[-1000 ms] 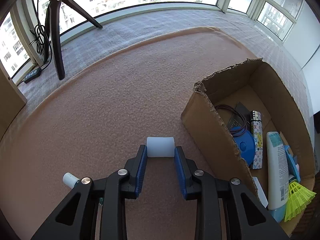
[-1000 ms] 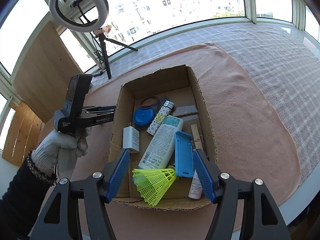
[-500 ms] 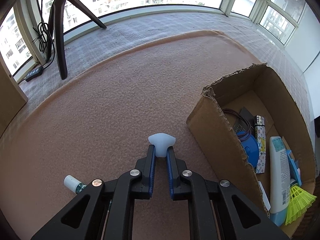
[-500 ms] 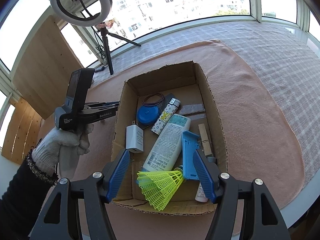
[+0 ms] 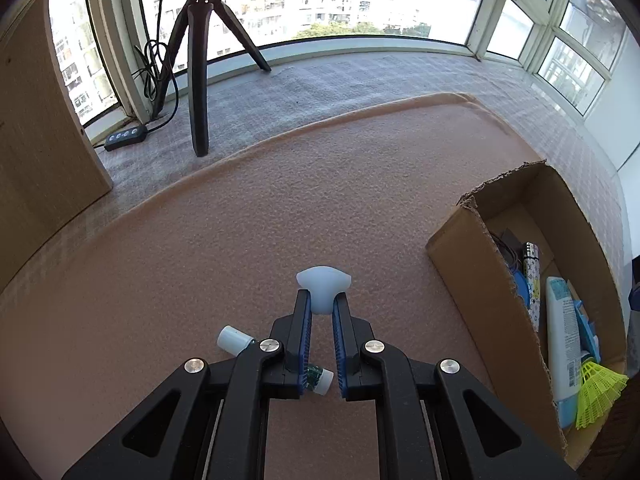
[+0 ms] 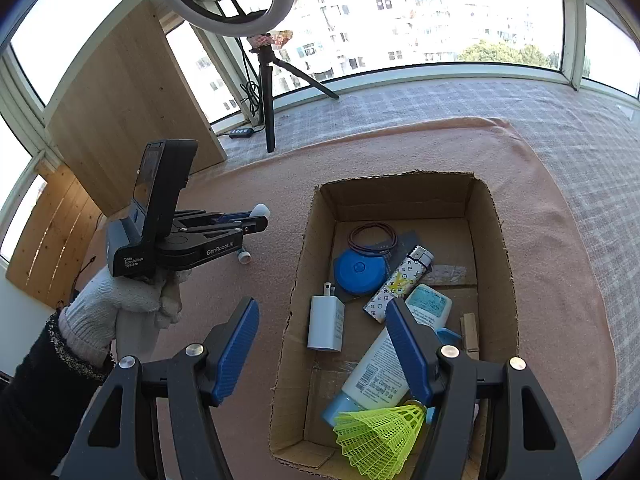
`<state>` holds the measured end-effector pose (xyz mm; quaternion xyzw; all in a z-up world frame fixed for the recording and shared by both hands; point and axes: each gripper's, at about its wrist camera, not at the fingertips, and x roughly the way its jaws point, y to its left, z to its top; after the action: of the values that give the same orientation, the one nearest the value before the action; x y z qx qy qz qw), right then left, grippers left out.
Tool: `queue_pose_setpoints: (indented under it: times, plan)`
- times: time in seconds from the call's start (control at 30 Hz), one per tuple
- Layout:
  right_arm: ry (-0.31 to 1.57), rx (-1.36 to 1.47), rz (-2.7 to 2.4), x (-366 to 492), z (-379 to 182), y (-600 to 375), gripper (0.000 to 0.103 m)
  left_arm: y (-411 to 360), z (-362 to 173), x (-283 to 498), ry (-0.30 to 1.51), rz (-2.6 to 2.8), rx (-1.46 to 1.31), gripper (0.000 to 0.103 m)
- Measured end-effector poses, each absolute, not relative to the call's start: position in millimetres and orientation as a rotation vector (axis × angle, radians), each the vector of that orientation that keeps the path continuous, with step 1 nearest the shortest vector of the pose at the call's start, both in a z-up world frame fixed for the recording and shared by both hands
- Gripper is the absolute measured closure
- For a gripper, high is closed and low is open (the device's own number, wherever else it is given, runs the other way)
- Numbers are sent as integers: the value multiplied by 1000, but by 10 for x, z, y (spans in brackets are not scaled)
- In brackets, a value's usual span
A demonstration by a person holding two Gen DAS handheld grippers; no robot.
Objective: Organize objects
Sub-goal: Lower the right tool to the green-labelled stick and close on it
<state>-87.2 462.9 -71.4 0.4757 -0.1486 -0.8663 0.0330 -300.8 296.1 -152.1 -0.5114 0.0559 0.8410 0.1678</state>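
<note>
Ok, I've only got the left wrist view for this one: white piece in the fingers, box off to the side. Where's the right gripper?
Observer: The right gripper is open, holding nothing, poised over the cardboard box.
Operator: What in the box is hidden from me?
Observer: A white charger lies by the wall nearest the left gripper.
Operator: Who holds that gripper?
Observer: A white-gloved hand; its fingers have just been closing on the white piece.
</note>
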Motion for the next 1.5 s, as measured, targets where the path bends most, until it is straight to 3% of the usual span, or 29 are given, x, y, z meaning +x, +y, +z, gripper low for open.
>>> queue_pose_setpoints:
  times: [0.4, 0.53, 0.7, 0.77, 1.2, 1.5]
  plan:
    - [-262, 1536, -2500, -1727, -995, 4010, 43, 2097, -1478, -2626, 72, 2482, -1516, 92]
    - [-180, 1594, -2440, -1968, -1164, 3763, 55, 1933, -1488, -2519, 47, 2495, -1528, 92]
    - [-91, 1683, -2376, -2228, -1388, 3491, 61, 1785, -1456, -2411, 5, 2512, -1530, 92]
    - [-73, 1724, -2351, -2310, -1481, 3409, 67, 1744, -1451, -2374, -9, 2515, -1530, 92]
    - [21, 1782, -2338, -2521, -1721, 3163, 74, 1654, -1540, -2187, -84, 2504, -1563, 92]
    - [36, 1775, -2361, -2512, -1772, 3099, 89, 1641, -1548, -2092, -105, 2509, -1582, 92]
